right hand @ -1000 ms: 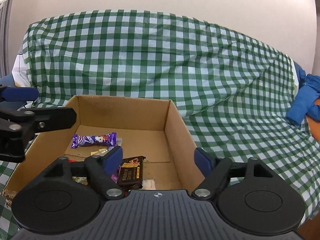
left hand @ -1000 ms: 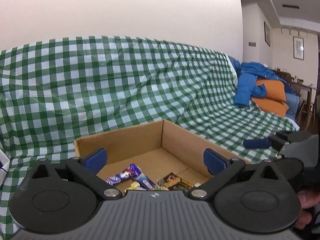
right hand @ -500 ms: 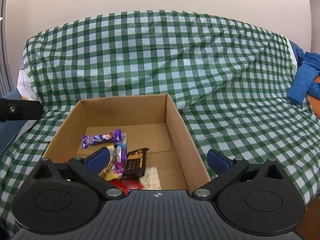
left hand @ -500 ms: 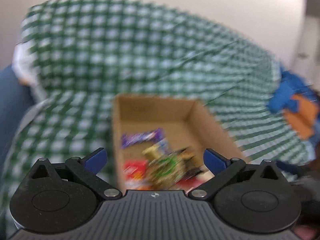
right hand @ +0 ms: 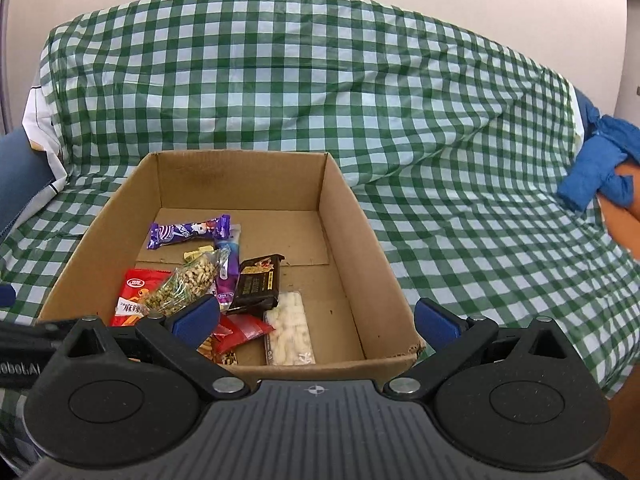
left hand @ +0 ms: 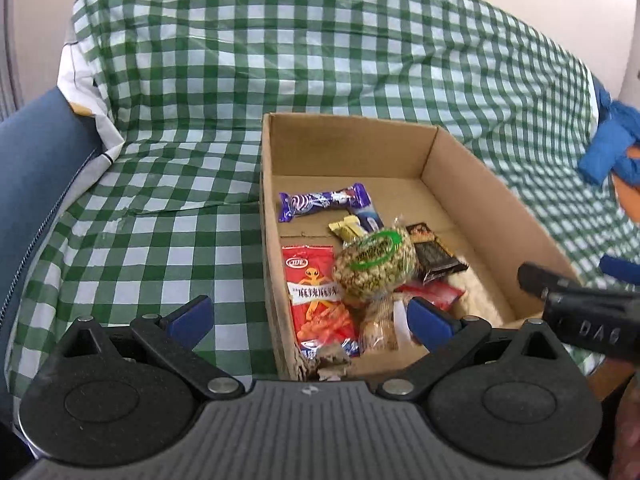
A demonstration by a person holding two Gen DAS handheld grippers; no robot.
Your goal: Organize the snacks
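An open cardboard box (left hand: 472,184) (right hand: 352,240) sits on a sofa under a green checked cloth. Inside lie several snacks: a purple bar (left hand: 324,201) (right hand: 188,231), a red packet (left hand: 316,288) (right hand: 134,296), a clear bag of nuts (left hand: 374,266) (right hand: 184,282), a black bar (left hand: 436,252) (right hand: 258,280) and a white rice-cracker pack (right hand: 290,326). My left gripper (left hand: 308,320) is open and empty above the box's near left corner. My right gripper (right hand: 316,318) is open and empty above the box's near edge; it also shows in the left wrist view (left hand: 576,300).
The green checked cloth (left hand: 160,200) (right hand: 480,220) covers the sofa seat and back. A blue jacket on an orange cushion (left hand: 612,152) (right hand: 600,168) lies at the right. A blue cushion (left hand: 28,168) is at the left.
Both grippers have risen and tilted down, so more of the snacks in the box show. The left gripper has swung left to the box's left side. Both stay open.
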